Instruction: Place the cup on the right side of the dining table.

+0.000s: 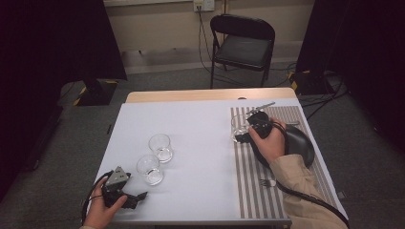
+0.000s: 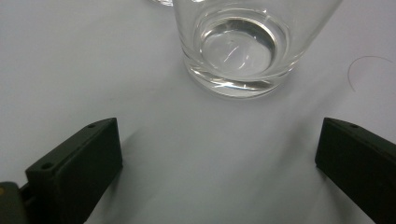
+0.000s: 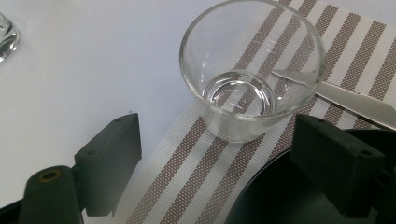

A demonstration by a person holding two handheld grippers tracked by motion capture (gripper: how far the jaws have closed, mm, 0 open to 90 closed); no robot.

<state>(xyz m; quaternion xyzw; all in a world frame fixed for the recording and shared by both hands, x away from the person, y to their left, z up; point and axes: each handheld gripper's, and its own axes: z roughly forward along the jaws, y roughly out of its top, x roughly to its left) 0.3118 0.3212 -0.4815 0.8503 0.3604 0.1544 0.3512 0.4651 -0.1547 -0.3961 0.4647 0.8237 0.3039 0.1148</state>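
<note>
Right tongs (image 3: 217, 154) spread, jaws flanking glass tumbler (image 3: 252, 70) upright on striped placemat (image 3: 187, 177), near black plate (image 1: 298, 138); jaws not touching glass. Judgement: tumbler just set down or about to be gripped; keep jaws level, clear rim, avoid knife (image 3: 355, 100) behind. Left tongs (image 2: 217, 154) spread, empty, on tabletop (image 1: 200, 124) just short of nearest of 2 tumblers (image 2: 243, 46).

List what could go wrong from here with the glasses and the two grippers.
1. The right gripper stands open around nothing, close behind the glass on the striped mat; a forward nudge might tip it onto the knife.
2. The left gripper is open near the nearest glass; a second glass stands close beside it, so a push could knock them together.
</note>
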